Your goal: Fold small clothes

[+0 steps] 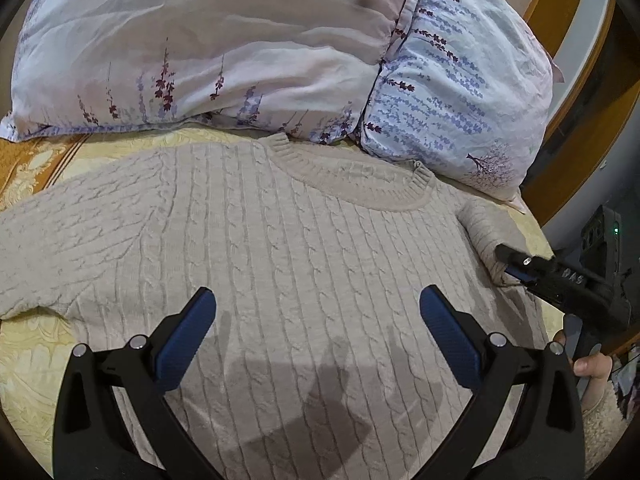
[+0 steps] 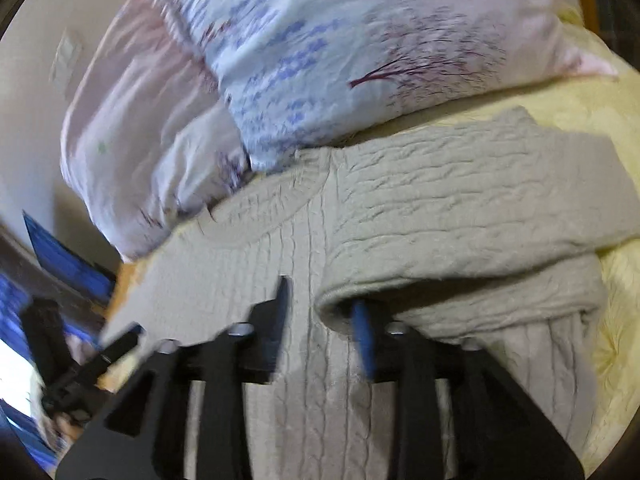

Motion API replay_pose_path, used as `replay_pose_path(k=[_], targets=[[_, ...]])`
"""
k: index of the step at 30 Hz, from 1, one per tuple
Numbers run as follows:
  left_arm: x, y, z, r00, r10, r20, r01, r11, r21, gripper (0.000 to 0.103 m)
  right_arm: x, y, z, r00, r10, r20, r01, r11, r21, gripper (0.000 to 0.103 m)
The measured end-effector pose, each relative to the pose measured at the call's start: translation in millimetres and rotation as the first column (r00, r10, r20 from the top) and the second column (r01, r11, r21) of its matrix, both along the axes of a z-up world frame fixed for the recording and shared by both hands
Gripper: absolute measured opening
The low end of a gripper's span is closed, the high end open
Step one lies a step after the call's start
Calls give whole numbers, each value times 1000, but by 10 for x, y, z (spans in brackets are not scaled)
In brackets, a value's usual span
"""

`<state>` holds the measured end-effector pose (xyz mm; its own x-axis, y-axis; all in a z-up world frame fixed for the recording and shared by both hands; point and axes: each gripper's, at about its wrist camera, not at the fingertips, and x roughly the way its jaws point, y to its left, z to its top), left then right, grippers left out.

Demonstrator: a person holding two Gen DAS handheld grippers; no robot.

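Note:
A beige cable-knit sweater (image 1: pixel 280 248) lies flat, front up, on the yellow bedspread (image 1: pixel 32 364), its collar toward the pillows. My left gripper (image 1: pixel 318 312) hovers over the sweater's lower body, open, with nothing between its blue pads. The sweater's right sleeve (image 2: pixel 460 208) is folded in over the body. My right gripper (image 2: pixel 322 300) sits at that sleeve's cuff; its jaws stand apart, with the blue pad of one finger at the cuff's rolled edge (image 2: pixel 340 300) and only flat knit between them. In the left wrist view the right gripper (image 1: pixel 506 264) comes in from the right at the sleeve (image 1: pixel 488 232).
Two floral pillows (image 1: pixel 224 48) (image 1: pixel 460 92) lie just behind the collar. A wooden headboard (image 1: pixel 576 92) curves behind them. The bed's edge runs close on the right, with a black device with a green light (image 1: pixel 600 236) beyond it. A hand (image 1: pixel 592 364) grips the right tool.

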<state>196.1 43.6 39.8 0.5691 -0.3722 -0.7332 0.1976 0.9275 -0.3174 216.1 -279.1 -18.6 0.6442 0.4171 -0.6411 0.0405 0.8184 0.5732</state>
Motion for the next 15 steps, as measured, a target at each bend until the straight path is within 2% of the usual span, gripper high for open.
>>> replay_pose_path(k=[1,6,11,12,14,15], targets=[[5,10,-1,1000,-1,-2,1,1000,-5,101,-38,-63,15,1000,-28,6,27,999,24,52],[24,43,17,1000,-14,-15,13,997,-73,101,-133,-490,46,983,-181,-9,181,974,137,52],[20,90,43,1000,-16,-17,14,993,-118,101,-108,-778,-10,939,-340,-49,344,931,126,50],[25,107,46,1000,-14,-19,11,992,-123,101,-117,-816,-5,930,-364,-45,367,924,104,48],[42,144,43,1000,-10,-26,7,991,-137,101,-110,-892,14,911,-410,-34,411,911,31,28],[51,188,35,999,-6,-32,1,988,-154,101,-72,-904,23,903,-428,-32,428,904,-5,23]])
